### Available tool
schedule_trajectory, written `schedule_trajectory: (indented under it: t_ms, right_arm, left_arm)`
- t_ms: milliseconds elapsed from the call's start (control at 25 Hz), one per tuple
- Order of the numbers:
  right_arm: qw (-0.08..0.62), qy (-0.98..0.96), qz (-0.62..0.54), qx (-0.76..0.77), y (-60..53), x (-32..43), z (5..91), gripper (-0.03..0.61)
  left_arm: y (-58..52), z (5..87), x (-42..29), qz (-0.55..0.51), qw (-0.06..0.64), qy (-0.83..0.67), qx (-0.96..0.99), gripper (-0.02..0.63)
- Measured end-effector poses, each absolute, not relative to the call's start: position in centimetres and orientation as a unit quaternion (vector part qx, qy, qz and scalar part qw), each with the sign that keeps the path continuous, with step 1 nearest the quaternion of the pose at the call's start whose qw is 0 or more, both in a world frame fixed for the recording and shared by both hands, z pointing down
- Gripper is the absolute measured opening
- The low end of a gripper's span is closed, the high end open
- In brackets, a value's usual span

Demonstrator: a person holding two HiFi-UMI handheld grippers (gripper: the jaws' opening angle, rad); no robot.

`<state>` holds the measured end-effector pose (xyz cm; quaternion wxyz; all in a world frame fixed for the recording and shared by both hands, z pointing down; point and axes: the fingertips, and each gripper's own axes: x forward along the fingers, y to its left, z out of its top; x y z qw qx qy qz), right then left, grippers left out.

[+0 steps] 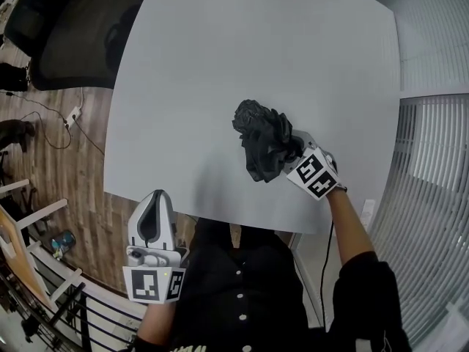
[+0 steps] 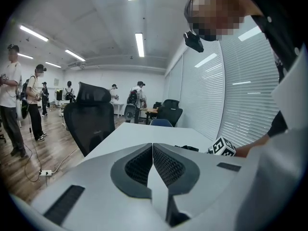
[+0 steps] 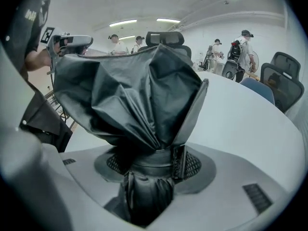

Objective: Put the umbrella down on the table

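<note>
I'm gripping the crumpled black fabric umbrella in my right gripper by the near edge of the pale grey table. Left gripper is hanging closed, empty.

Umbrella partly hidden
Its near end vanishes between the jaws of the right gripper, handle perhaps behind them.

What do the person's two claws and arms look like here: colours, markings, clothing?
Both the left claw and right claw are pale grey plastic with dark ribbed pads. Each carries a white cube of black square markers. The person wears a black buttoned shirt; a thin black cable hangs beside the right forearm.
</note>
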<state>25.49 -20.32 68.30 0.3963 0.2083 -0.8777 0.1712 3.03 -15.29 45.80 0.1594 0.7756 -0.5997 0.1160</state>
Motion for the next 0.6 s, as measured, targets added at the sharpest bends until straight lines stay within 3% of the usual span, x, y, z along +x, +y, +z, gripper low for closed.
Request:
schedule_trajectory:
  t_ms: [600]
  right_arm:
    - [0.463, -0.867, 0.127, 0.130, -19.9, 22.8, 70.6, 0.262]
  left_arm:
    - [-16.4, 47.6, 2.8, 0.127, 0.180, -0.584, 0.782, 0.017]
